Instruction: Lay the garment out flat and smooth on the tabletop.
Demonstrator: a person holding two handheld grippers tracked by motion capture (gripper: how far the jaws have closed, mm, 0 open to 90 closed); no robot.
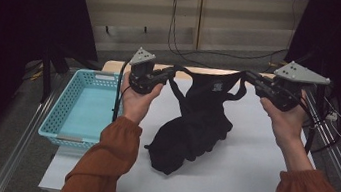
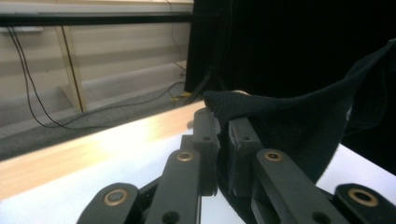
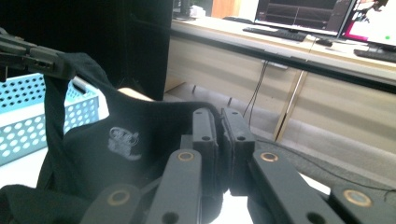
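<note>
A black sleeveless garment (image 1: 194, 124) with a small white print near its neckline hangs between both grippers above the white table (image 1: 241, 187). Its lower part rests crumpled on the table. My left gripper (image 1: 171, 72) is shut on one shoulder strap, and the black fabric (image 2: 285, 126) is pinched between its jaws (image 2: 224, 126). My right gripper (image 1: 251, 79) is shut on the other shoulder strap, with the cloth (image 3: 140, 140) pressed between its jaws (image 3: 220, 122). Both grippers are raised and spread apart, so the neckline is stretched level between them.
A light blue perforated basket (image 1: 81, 108) stands at the table's left edge, and it is seen again (image 3: 28, 112) from the right gripper. Black curtains hang at both sides. Cables run over the floor behind the table, and monitors (image 3: 299, 14) stand on a far desk.
</note>
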